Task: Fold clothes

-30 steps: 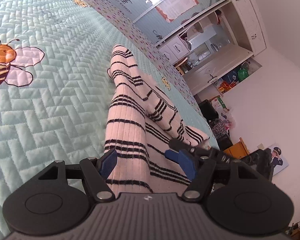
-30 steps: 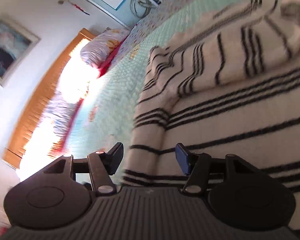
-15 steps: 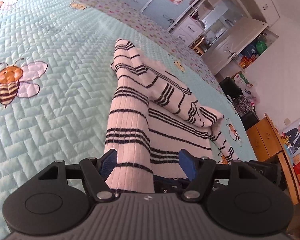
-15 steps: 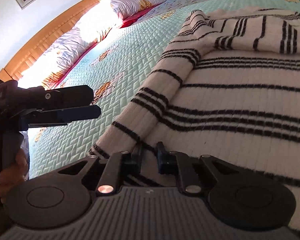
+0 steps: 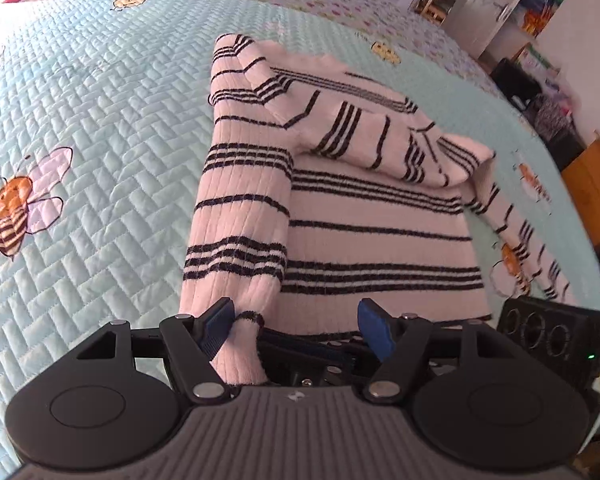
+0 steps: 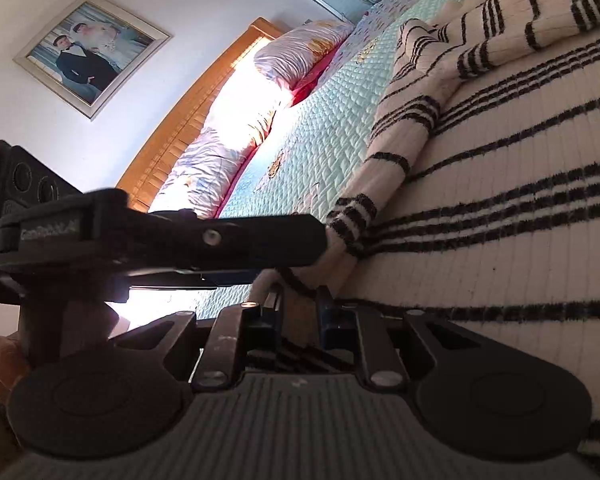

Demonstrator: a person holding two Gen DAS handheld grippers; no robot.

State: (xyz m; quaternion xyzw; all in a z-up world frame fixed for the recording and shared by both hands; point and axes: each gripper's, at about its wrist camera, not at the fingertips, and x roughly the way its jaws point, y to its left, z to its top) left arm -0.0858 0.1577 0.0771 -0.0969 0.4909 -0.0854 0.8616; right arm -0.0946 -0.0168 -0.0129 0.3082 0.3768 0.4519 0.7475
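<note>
A white sweater with black stripes lies flat on the bed, one sleeve folded down along its left side. My left gripper hovers open over the near hem, with the sleeve's cuff between its fingers, against the left pad. In the right wrist view my right gripper is shut on the sweater's near edge where that sleeve ends. The left gripper crosses just above it, held by a hand. The right gripper's black body shows at the lower right of the left wrist view.
A teal quilt with bee pictures covers the bed. The second sleeve trails off to the right. Pillows and a wooden headboard stand at the far end under a framed picture. A wooden cupboard is beside the bed.
The right gripper's jaws closed on the sweater's near edge. The left gripper rose, tipped downward and moved in over the right gripper, staying open.
</note>
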